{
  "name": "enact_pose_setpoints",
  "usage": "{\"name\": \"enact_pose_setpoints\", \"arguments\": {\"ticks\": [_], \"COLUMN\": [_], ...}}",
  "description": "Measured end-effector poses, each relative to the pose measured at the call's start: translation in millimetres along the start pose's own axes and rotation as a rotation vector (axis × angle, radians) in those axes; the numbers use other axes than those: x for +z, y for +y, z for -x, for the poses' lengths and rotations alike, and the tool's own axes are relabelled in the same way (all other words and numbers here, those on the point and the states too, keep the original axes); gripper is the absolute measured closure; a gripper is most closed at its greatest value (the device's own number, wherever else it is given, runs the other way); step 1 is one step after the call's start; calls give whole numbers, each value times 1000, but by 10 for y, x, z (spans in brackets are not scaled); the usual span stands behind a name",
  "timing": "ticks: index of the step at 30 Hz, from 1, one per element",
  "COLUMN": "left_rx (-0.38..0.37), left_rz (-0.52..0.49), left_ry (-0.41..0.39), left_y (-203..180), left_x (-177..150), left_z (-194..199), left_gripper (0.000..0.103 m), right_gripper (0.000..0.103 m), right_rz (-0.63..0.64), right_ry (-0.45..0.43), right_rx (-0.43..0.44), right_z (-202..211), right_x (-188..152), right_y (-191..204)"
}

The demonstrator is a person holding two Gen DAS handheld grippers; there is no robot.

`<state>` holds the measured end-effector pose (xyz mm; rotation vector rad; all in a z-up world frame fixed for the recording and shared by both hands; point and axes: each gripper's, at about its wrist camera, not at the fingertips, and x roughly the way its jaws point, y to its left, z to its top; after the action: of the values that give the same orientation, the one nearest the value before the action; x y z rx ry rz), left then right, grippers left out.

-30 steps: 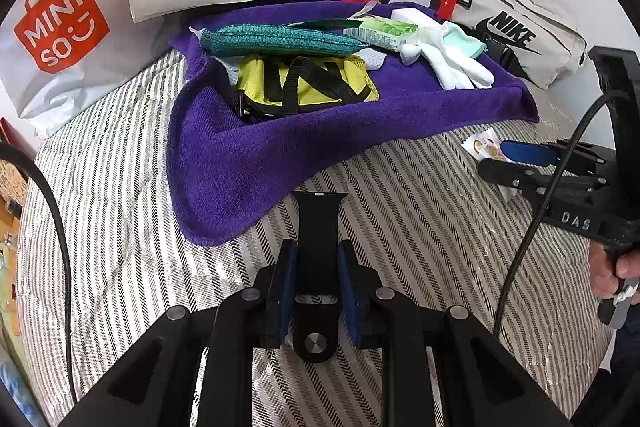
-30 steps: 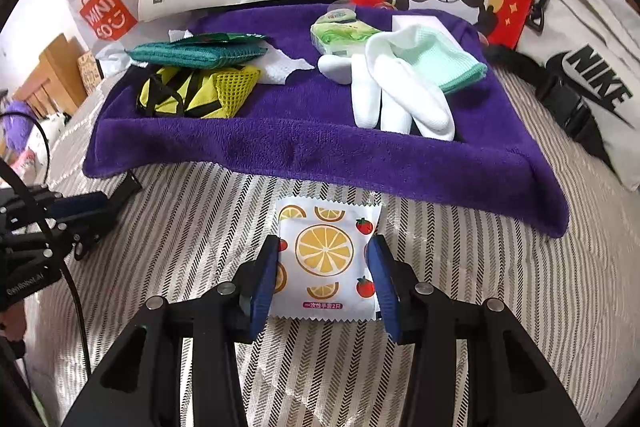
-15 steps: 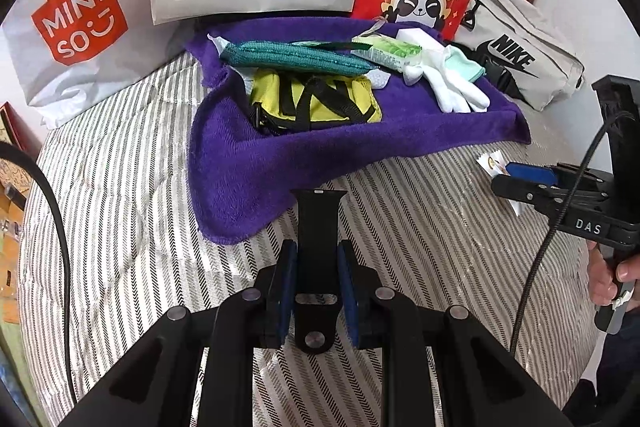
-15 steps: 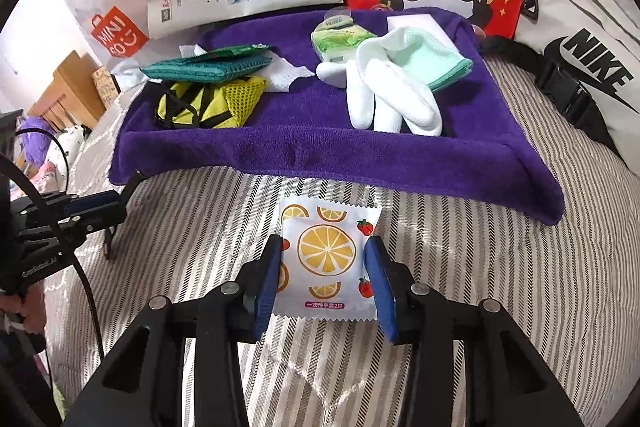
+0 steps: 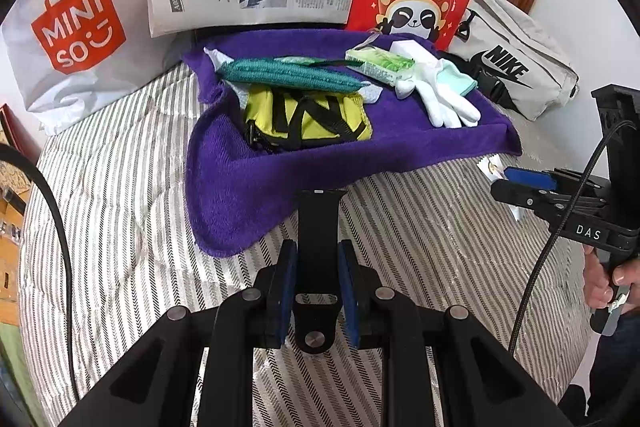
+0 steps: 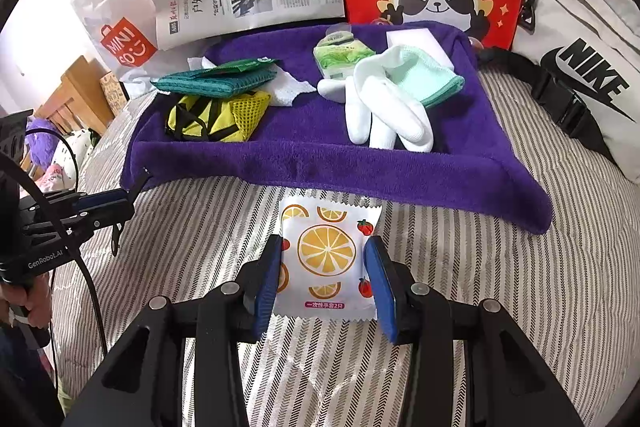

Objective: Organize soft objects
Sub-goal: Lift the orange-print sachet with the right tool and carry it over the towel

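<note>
Left wrist view: the left gripper (image 5: 316, 291) is clamped on a black strap (image 5: 320, 227), its blue pads pressed against both edges; the strap sticks out forward past the fingertips, its far end over the near corner of the purple towel (image 5: 304, 163) that is spread on the striped bedcover (image 5: 120, 187). On the towel lie a yellow mesh bag (image 5: 308, 119), a teal cloth (image 5: 288, 77), a green tissue pack (image 5: 380, 65) and white gloves (image 5: 444, 99). At the right edge the right gripper (image 5: 520, 187) is seen side-on, with a hand (image 5: 608, 279) on its handle.

Right wrist view: the right gripper (image 6: 326, 275) holds a white sachet printed with orange slices (image 6: 326, 259) — pads touching its left and right edges, jaws about half apart. The sachet sits above the bedcover, just short of the towel's near edge. The gloves overlap a mint cloth (image 6: 428, 83) on the towel's right half. At left, the left gripper (image 6: 108, 205) reaches toward the towel's corner — strap end just visible.
</note>
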<state>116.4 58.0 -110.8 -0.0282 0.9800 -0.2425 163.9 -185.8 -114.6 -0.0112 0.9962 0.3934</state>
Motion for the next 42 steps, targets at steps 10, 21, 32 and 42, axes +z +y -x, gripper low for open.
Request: {"name": "enact_pose_setpoints", "arguments": {"ticks": [10,21,32,42], "left_rx": [-14,-25,-43,-87], "left_rz": [-5,-43,-69,-97], "left_ry": [-31,-74,-73,-57], "left_y": [-32,-119,-181,-310], "left_x": [156,464,811,1106], "left_z": [112,208,32,-216], "left_gripper": [83,83,83,83], "right_gripper": [61,61,61,61], "right_rz": [36,39,16,-11], "right_ry": [-31,-64,-89,-75], "right_rx": [8,-4,-28,-48], "right_z": [101,119,76,-101], "right_x": [152,408,688,833], "right_y": [23,-115,-336,-524]}}
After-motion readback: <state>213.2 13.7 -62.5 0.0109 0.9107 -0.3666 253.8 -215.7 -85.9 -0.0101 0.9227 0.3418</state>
